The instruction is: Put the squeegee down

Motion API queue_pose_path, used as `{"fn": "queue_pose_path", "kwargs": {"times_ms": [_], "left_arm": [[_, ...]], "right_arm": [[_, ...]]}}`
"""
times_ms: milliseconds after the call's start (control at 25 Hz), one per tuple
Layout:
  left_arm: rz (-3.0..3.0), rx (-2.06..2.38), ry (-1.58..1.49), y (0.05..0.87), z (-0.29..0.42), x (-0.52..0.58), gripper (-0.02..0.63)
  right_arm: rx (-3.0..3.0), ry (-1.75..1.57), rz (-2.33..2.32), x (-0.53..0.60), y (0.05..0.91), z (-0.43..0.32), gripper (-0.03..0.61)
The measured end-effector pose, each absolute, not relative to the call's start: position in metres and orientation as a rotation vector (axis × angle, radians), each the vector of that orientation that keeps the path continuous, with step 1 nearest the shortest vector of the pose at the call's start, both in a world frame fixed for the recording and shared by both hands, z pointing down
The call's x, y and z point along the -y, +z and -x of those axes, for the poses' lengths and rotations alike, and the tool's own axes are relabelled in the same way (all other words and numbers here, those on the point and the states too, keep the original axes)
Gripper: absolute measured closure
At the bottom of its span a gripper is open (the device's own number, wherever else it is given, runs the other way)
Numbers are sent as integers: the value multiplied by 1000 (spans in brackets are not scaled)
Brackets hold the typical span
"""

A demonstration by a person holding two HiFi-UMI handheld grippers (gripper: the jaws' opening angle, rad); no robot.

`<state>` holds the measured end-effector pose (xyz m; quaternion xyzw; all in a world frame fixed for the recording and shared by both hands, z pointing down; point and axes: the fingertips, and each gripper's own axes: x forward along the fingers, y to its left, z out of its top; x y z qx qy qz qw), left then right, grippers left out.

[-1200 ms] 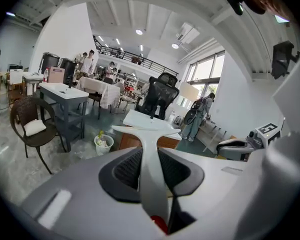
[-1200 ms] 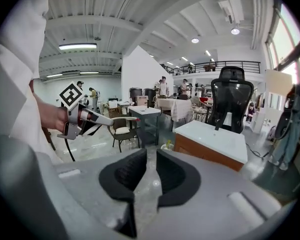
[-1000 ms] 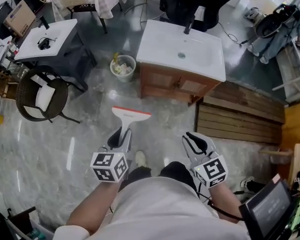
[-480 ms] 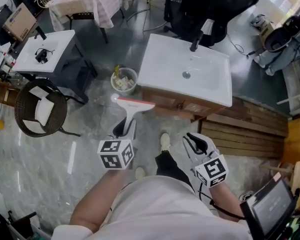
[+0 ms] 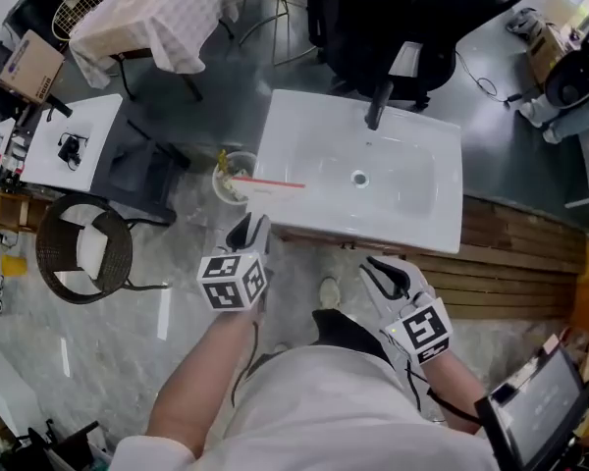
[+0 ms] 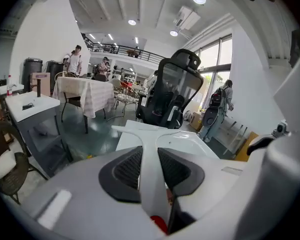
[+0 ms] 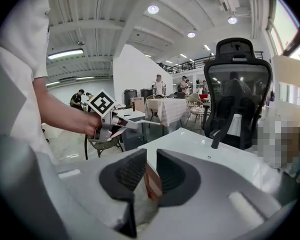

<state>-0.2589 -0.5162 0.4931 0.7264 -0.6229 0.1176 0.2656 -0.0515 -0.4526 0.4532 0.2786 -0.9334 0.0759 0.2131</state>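
The squeegee [image 5: 270,183] has a white handle and a red-edged blade. My left gripper [image 5: 247,232] is shut on its handle, and the blade hangs over the front left corner of the white sink top [image 5: 412,204]. In the left gripper view the white handle [image 6: 149,184] runs between the black pads toward the sink [image 6: 185,141]. My right gripper [image 5: 385,271] is in front of the sink cabinet, its jaws a narrow gap apart with nothing between them. The right gripper view shows that gripper [image 7: 151,171] with the sink [image 7: 210,156] ahead, and the left gripper [image 7: 115,124] and squeegee [image 7: 142,121] at its left.
A black faucet [image 5: 376,106] stands at the sink's back, with a black office chair [image 5: 412,18] behind it. A waste bin [image 5: 231,180] sits left of the cabinet. A wicker chair [image 5: 79,253] and a white desk [image 5: 69,145] are at left, wooden slats [image 5: 530,243] at right.
The person has walked up to the sink. Both grippers came forward with it, and the squeegee blade went from over the floor to over the sink's front left corner.
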Motion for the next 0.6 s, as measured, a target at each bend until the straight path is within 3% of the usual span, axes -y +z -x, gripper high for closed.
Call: {"fn": "queue_pose_path", "kwargs": {"times_ms": [600], "left_arm": [[-1909,1736,463,595,248,745,516]], "right_arm": [[2484,388,-831,576,516,-29,529]]}}
